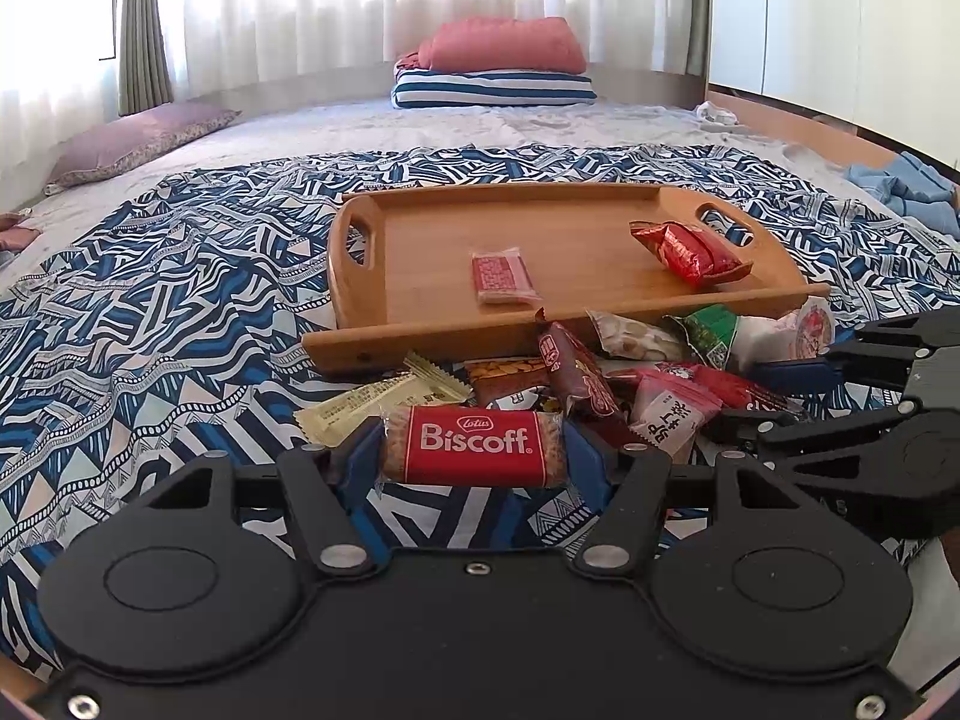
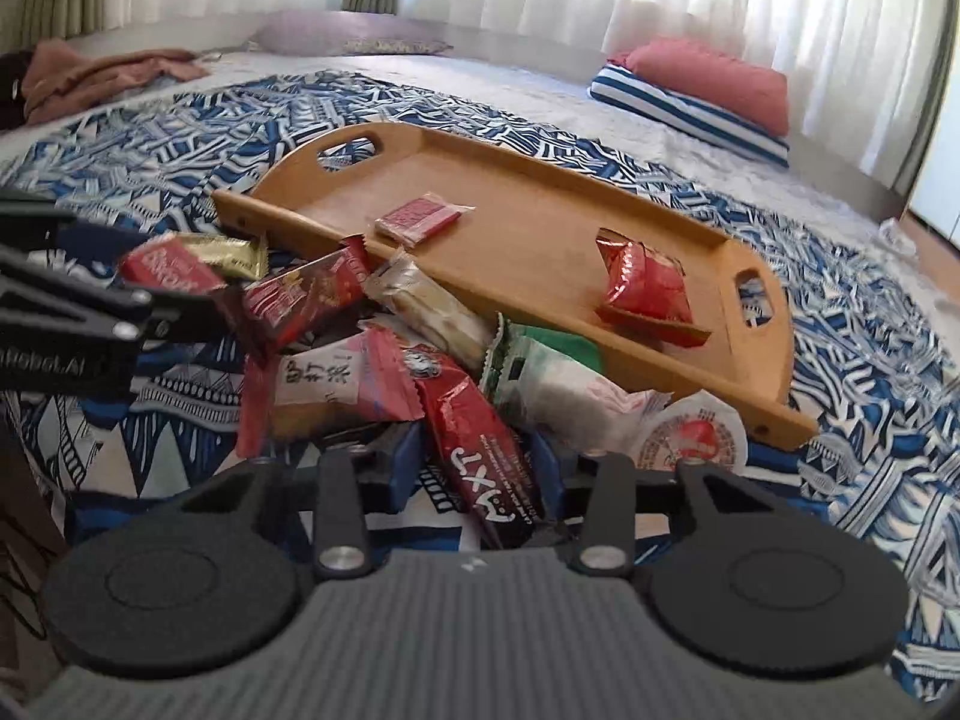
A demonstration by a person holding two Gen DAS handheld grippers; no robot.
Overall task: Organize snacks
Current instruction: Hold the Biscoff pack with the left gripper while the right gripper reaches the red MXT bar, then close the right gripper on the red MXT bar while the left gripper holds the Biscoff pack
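A wooden tray [image 1: 420, 252] [image 2: 540, 240] lies on the patterned bedspread. It holds a small red packet [image 1: 501, 277] [image 2: 420, 217] and a shiny red pouch [image 1: 690, 252] [image 2: 645, 282]. A pile of snacks [image 1: 600, 378] [image 2: 390, 330] lies in front of the tray. My left gripper [image 1: 474, 450] is shut on a red Biscoff packet [image 1: 474, 447], at the pile's near-left edge; the packet also shows in the right wrist view [image 2: 171, 270]. My right gripper [image 2: 474, 468] has its blue pads on either side of a dark red bar [image 2: 480, 450] at the pile's right side.
A red pillow on a striped cushion [image 1: 498, 69] [image 2: 702, 96] and a purple pillow [image 1: 138, 138] lie at the far end of the bed. Blue clothes [image 1: 906, 186] lie at the right, brown cloth [image 2: 90, 78] at the far left. A jelly cup [image 2: 690, 435] sits by the tray's corner.
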